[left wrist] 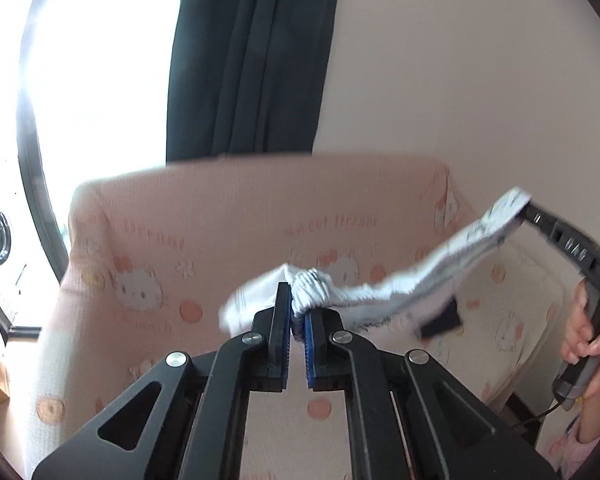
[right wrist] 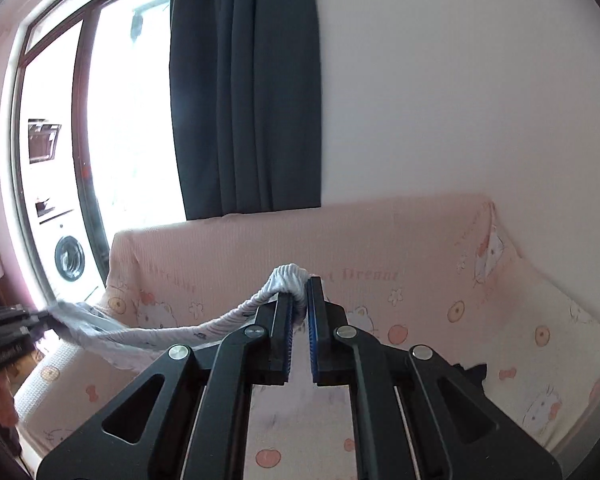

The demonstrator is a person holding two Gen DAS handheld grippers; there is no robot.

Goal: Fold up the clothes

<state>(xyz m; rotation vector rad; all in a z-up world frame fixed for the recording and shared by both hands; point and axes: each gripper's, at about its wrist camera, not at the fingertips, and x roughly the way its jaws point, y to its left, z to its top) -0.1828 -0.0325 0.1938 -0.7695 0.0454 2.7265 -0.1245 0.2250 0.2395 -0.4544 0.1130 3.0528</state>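
A pale grey-white printed garment (left wrist: 384, 292) hangs in the air between both grippers, above a sofa. My left gripper (left wrist: 296, 312) is shut on one bunched edge of it, cloth pinched between the blue pads. From there the fabric stretches up and to the right, where the right gripper (left wrist: 528, 210) holds the other end in a person's hand (left wrist: 588, 340). In the right wrist view my right gripper (right wrist: 300, 300) is shut on a ribbed edge of the garment (right wrist: 172, 332), which sags leftward to the left gripper (right wrist: 46, 316) at the frame's left edge.
The sofa (right wrist: 420, 264), under a pink cartoon-print cover, fills the lower half of both views. A small dark piece of cloth (left wrist: 442, 320) lies on its seat. Behind are a dark curtain (right wrist: 244, 92), a bright window (right wrist: 132, 120) and a washing machine (right wrist: 70, 258).
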